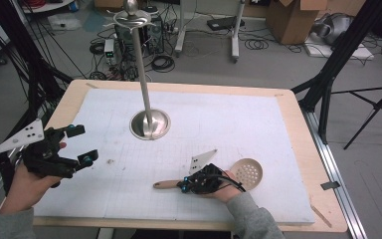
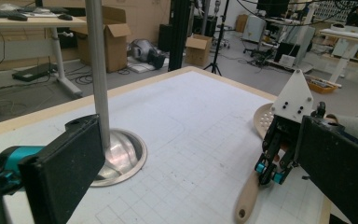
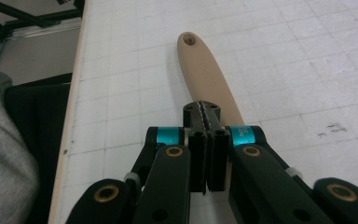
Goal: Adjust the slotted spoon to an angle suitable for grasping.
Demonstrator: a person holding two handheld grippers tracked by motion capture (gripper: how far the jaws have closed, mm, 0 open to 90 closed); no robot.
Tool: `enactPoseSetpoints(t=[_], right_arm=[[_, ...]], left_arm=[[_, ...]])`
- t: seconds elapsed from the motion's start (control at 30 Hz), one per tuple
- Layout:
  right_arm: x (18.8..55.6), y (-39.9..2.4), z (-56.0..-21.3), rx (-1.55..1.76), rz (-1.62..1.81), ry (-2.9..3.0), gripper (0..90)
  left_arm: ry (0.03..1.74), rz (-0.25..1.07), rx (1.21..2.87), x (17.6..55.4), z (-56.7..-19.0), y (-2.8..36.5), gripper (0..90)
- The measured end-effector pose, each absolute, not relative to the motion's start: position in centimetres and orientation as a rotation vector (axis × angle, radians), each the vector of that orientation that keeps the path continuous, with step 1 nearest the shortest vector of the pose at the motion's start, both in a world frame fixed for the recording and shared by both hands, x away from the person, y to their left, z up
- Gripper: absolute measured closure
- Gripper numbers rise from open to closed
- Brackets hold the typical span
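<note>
No lettering is legible on the slotted spoon [image 1: 214, 180] – the marks on its wooden handle are too faint. Your right gripper [image 3: 206, 112] has its jaws pressed together just above that handle, mid-length. Farther left, your left gripper [image 1: 82, 145] stands open – well apart from the spoon, near the steel stand [image 1: 149, 124].

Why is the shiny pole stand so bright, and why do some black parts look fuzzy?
In the high view, the metal stand's base mirrors the room lights, so it glares. In the left gripper view, the near black jaws are out of focus. In the right gripper view, the shut right gripper looks sharp above the wooden handle.
</note>
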State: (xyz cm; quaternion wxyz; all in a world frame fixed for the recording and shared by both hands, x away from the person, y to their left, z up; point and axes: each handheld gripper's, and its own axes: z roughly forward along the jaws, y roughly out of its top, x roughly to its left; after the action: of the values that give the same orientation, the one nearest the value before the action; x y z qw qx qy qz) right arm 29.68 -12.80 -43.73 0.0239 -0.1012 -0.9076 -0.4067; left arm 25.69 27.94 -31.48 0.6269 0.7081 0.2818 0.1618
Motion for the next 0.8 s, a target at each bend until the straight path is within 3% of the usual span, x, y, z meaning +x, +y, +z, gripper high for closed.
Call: enactPoseSetpoints(t=[0.8], right_arm=[[31.9,-12.6,-43.9,-0.576,-1.298,-2.862,89.9]], left_arm=[[0.654,0.383,1.626,24.9,-31.5,28.6,2.0]])
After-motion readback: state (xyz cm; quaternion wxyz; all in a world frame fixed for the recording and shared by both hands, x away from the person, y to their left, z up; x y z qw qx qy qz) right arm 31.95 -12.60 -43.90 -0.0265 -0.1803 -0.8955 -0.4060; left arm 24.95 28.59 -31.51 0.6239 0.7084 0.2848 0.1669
